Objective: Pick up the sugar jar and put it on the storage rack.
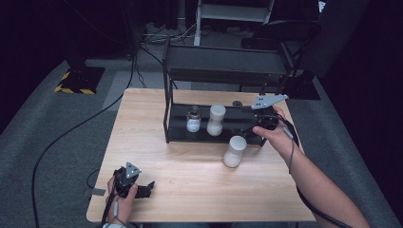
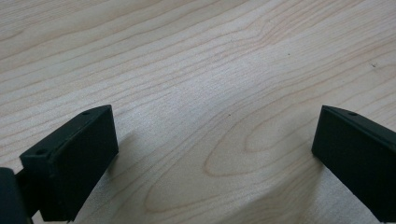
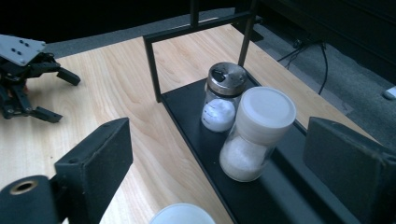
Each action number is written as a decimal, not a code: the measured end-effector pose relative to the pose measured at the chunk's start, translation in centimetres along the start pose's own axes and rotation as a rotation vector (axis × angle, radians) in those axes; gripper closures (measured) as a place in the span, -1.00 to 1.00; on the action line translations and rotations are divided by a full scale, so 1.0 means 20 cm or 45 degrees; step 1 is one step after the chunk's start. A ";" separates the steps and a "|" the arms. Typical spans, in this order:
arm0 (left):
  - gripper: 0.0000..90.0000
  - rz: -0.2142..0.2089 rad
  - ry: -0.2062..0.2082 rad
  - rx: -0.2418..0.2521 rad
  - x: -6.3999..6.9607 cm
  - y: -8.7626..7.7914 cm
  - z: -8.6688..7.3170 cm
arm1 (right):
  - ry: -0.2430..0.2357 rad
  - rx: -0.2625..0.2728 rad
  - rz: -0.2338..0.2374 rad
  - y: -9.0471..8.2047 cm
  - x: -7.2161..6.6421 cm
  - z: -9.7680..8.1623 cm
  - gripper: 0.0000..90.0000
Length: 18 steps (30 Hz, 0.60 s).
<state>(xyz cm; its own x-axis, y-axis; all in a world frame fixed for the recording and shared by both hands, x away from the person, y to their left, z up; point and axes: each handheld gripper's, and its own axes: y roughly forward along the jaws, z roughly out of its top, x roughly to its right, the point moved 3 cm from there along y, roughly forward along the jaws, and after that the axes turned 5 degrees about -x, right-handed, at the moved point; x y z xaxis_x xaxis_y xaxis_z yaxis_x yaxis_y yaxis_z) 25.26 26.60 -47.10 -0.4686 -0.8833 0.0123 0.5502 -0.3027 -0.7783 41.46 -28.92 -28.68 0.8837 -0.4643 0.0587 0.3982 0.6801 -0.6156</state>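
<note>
Jars of white powder stand about the right gripper [image 1: 247, 121] at a wooden table [image 1: 180, 185], where a person works with a two-jaw tool in each hand. The right gripper hangs at the right end of a black two-tier rack [image 1: 223, 71], its jaws spread wide and clasping nothing. Straight ahead of those jaws, on the rack's lower shelf, stands a white-capped jar [image 3: 258, 133], roughly a third full of white powder, upright and free of both pads. Just beyond it, almost touching, sits a smaller glass shaker [image 3: 222, 97] with a metal lid, a mound of white grains in its bottom half. A second white-capped jar [image 1: 234, 151] stands on the bare table just below and in front of the right gripper, outside the rack and close to its front edge; it looks nearly full of the same white stuff, and its cap rim pokes into the bottom of the right gripper view. The person's right hand [image 1: 275, 137] grips the tool from behind, cable trailing along the forearm. Well apart, at the table's near left corner, the left gripper [image 2: 210, 163] rests low over bare wood, its jaws also standing wide with nothing between them.
</note>
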 end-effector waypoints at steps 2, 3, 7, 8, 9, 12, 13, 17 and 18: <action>-0.99 0.000 -0.003 0.001 0.00 0.00 0.00 | 0.005 0.002 0.005 -0.01 -0.01 -0.01 -0.83; -0.99 0.000 -0.003 0.001 0.00 0.00 0.00 | 0.004 0.002 0.006 -0.01 -0.01 -0.01 -0.84; -0.99 0.000 -0.003 0.000 0.00 0.00 0.00 | 0.014 0.009 0.004 -0.03 -0.03 -0.04 -0.88; -0.99 0.000 -0.002 0.001 0.00 0.00 0.00 | 0.016 0.012 0.004 -0.03 -0.03 -0.05 -0.88; -0.99 0.000 -0.003 0.001 0.00 0.00 0.00 | 0.019 0.014 0.003 -0.04 -0.04 -0.06 -0.88; -0.99 0.000 -0.002 0.000 0.00 0.00 0.00 | 0.024 0.012 0.001 -0.04 -0.04 -0.07 -0.89; -0.99 0.000 -0.002 0.000 0.00 0.00 0.00 | 0.025 0.011 0.001 -0.04 -0.04 -0.08 -0.89; -0.99 -0.001 -0.002 0.001 0.00 0.00 0.00 | 0.023 0.009 0.001 -0.04 -0.05 -0.10 -0.90; -0.99 0.000 -0.003 0.000 0.00 0.00 0.00 | 0.023 0.010 0.003 -0.04 -0.05 -0.11 -0.90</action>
<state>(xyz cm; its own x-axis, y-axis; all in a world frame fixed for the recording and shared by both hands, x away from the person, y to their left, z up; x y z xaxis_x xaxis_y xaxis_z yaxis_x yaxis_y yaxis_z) 25.25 26.59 -47.10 -0.4672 -0.8841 0.0135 0.5503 -0.3026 -0.7782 39.67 -30.25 -29.92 0.8800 -0.4731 0.0434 0.3985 0.6855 -0.6094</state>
